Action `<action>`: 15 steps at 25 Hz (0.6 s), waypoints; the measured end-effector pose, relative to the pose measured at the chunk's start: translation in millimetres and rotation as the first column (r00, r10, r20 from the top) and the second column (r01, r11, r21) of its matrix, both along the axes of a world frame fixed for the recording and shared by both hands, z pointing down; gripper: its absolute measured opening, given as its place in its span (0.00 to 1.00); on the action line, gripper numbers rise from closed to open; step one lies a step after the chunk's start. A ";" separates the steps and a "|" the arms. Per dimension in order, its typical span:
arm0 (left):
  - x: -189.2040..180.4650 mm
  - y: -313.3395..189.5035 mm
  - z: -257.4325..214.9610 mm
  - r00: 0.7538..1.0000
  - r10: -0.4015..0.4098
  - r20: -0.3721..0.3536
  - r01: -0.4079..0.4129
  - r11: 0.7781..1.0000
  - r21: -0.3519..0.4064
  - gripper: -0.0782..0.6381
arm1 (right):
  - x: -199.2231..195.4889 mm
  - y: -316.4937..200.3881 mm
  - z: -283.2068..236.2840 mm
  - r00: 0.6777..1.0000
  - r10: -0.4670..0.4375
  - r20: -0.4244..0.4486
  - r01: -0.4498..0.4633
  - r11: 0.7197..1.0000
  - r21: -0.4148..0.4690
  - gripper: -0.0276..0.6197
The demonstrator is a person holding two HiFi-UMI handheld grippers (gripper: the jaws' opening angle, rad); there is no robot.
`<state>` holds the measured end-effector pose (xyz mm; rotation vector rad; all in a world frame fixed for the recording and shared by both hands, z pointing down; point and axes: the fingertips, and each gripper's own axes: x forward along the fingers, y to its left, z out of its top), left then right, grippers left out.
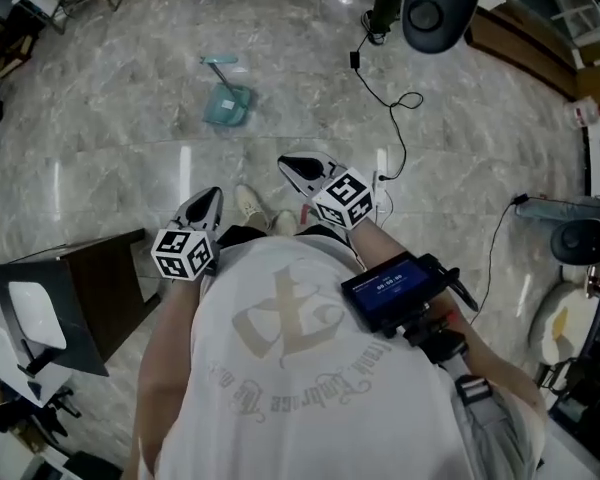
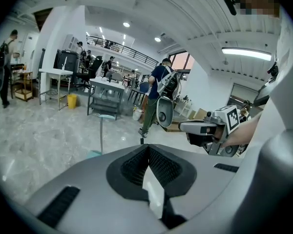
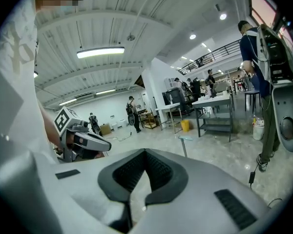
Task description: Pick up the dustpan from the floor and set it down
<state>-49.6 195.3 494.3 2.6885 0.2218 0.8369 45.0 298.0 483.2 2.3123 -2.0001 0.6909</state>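
Left claw (image 1: 211, 197) and right claw (image 1: 286, 163) are both narrow, with the jaws drawn together at the tips and nothing between the pads. Each is tilted down toward the marble floor (image 1: 110, 118). Taking the person's shoes (image 1: 250, 206) as reference, the left claw hangs just left of them and the right claw just right of them, a little farther out. The dustpan (image 1: 227, 103), a teal pan with an upright handle, stands on the floor well beyond the shoes and slightly to their left, apart from both claws. A black cable (image 1: 395, 118) trails over the floor beyond the shoes to their right. A dark cabinet (image 1: 80, 288) stands to the left of the shoes.
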 end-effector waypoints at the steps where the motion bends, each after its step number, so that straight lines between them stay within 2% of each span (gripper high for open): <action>1: 2.6 -4.2 1.4 1.000 0.001 0.000 -0.001 1.000 -0.003 0.12 | 2.1 -4.7 -0.1 1.000 -0.001 -0.001 0.001 1.000 -0.002 0.07; 7: 25.8 -0.5 -3.6 1.000 0.025 -0.002 -0.025 0.999 -0.022 0.12 | 21.2 -3.1 -9.9 1.000 0.013 -0.003 -0.013 1.000 -0.022 0.07; 15: 59.7 -27.4 -0.8 0.999 0.032 -0.005 -0.033 0.999 -0.043 0.12 | 50.8 -28.5 -10.1 1.000 0.014 -0.007 -0.014 0.999 -0.045 0.07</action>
